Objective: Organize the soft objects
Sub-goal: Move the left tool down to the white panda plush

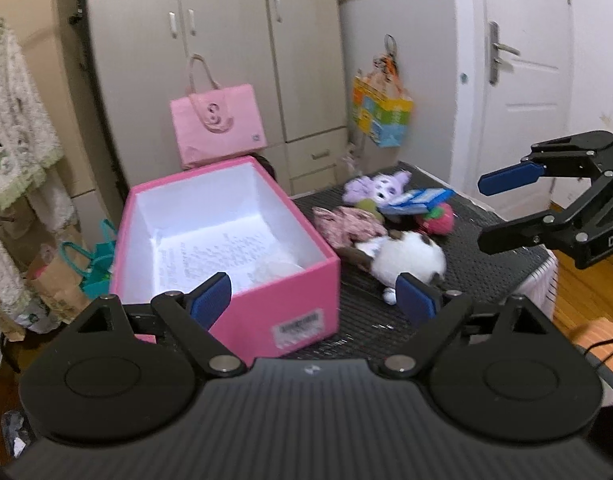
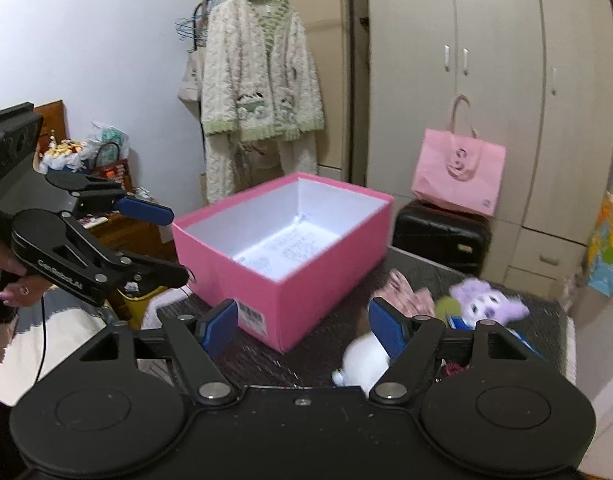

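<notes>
Both tongs are spread wide and hold nothing. From the left wrist view, the left gripper (image 1: 312, 300) hangs over the near corner of the pink box (image 1: 290, 300), with one blue pad above the box and the other just in front of the white plush toy (image 1: 410, 258). The right gripper (image 1: 491, 210) floats to the right, above the dark mat (image 1: 366, 320), apart from the toys. The box is open, with a printed paper (image 1: 210, 256) lying on its floor. Beside it on the mat lies the pile of soft things: the white plush, a pink flowery cloth (image 1: 346, 224), a purple plush (image 1: 380, 186), a red ball (image 1: 440, 218) and a blue and white packet (image 1: 418, 200) on top. From the right wrist view, the right gripper's arms hide most of the white plush, and the toys look blurry. Behind stand a pink bag (image 1: 218, 128), a black suitcase (image 2: 440, 236), a tall cupboard (image 1: 226, 40) and a fluffy coat (image 2: 258, 92) on a hanger.
</notes>
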`<state>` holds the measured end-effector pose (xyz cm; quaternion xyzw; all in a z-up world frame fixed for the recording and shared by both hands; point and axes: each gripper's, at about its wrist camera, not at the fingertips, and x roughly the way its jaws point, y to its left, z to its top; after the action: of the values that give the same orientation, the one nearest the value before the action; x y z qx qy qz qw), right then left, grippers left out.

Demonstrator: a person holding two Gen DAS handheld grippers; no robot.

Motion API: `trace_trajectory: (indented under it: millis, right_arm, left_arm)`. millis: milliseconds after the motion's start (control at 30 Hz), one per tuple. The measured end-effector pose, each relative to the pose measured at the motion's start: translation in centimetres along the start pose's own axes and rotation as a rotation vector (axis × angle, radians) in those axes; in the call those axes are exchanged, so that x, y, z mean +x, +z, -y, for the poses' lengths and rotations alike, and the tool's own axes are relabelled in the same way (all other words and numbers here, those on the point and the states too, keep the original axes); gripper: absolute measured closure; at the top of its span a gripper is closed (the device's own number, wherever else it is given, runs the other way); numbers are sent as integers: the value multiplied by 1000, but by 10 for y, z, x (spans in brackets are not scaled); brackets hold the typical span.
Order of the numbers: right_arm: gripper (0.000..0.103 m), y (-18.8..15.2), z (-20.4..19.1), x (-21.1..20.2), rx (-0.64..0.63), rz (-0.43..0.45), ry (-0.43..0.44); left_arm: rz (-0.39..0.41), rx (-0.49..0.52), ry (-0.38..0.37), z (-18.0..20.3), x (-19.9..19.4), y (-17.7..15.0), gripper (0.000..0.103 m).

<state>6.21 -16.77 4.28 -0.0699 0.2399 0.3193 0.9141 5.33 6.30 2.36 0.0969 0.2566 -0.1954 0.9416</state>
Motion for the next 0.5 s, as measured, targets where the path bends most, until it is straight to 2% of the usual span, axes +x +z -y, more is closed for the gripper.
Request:
trace_trajectory:
  millis: [367, 500]
  right_arm:
    - [26, -60, 17, 11, 37, -71, -18]
    - [26, -78, 21, 21, 36, -46, -29]
  left_arm:
    - [19, -40, -126, 34, 33, -21, 14]
    - [66, -32, -153, 47, 41, -25, 14]
